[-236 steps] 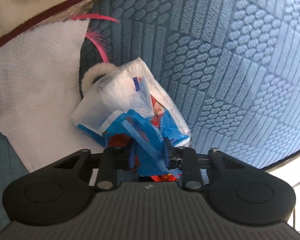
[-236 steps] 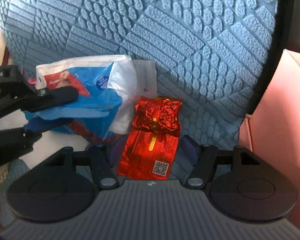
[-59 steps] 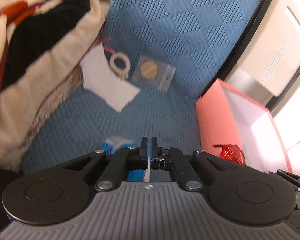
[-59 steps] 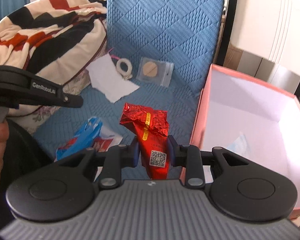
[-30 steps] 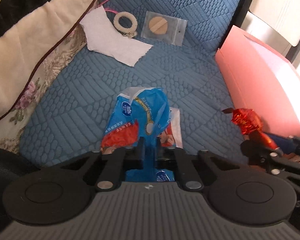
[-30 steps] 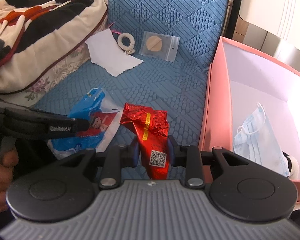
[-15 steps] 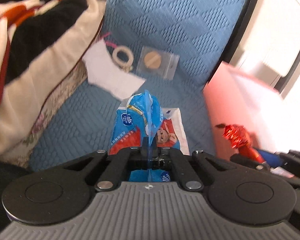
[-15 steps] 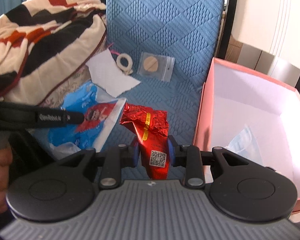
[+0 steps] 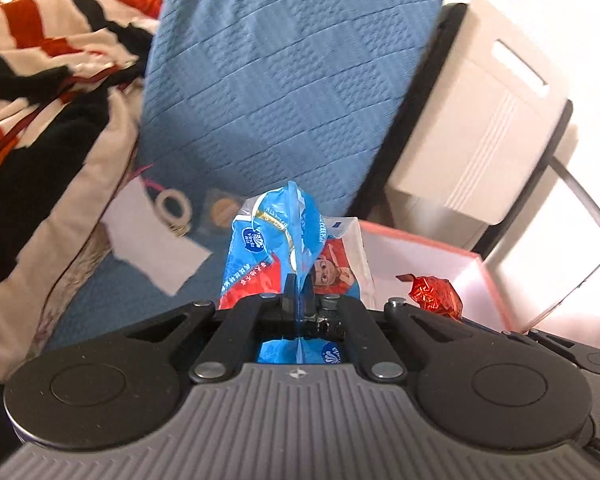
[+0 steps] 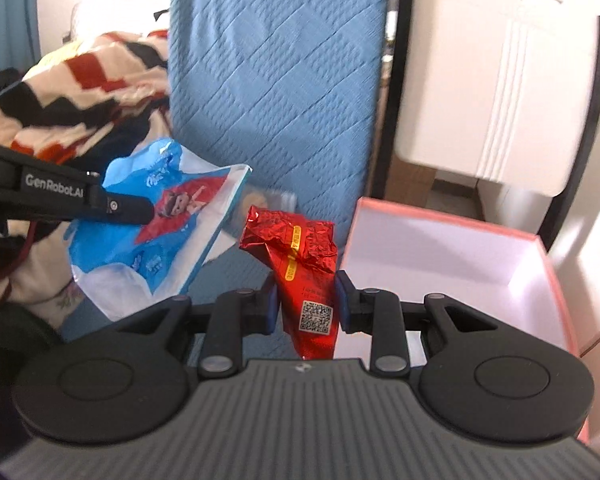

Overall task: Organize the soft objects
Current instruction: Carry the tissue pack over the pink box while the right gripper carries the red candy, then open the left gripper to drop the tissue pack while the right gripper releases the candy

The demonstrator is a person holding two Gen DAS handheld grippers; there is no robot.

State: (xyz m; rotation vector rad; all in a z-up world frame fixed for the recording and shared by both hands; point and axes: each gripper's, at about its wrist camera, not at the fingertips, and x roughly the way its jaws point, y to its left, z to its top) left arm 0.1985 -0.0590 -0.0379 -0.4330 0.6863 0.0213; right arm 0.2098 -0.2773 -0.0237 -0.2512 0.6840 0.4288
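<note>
Carrying both packets toward the pink box [image 10: 556, 280] — left gripper [image 9: 297, 286] clamped on blue tissue pack [image 9: 267, 248], right gripper [image 10: 304, 300] on red foil sachet [image 10: 300, 252] — release inside comes next.

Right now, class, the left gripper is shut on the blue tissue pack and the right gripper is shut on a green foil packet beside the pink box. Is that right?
Not quite: the foil packet is red, not green, as the right wrist view shows. The rest stands: the left gripper is shut on the blue tissue pack, the right gripper on the packet, beside the pink box.
</note>
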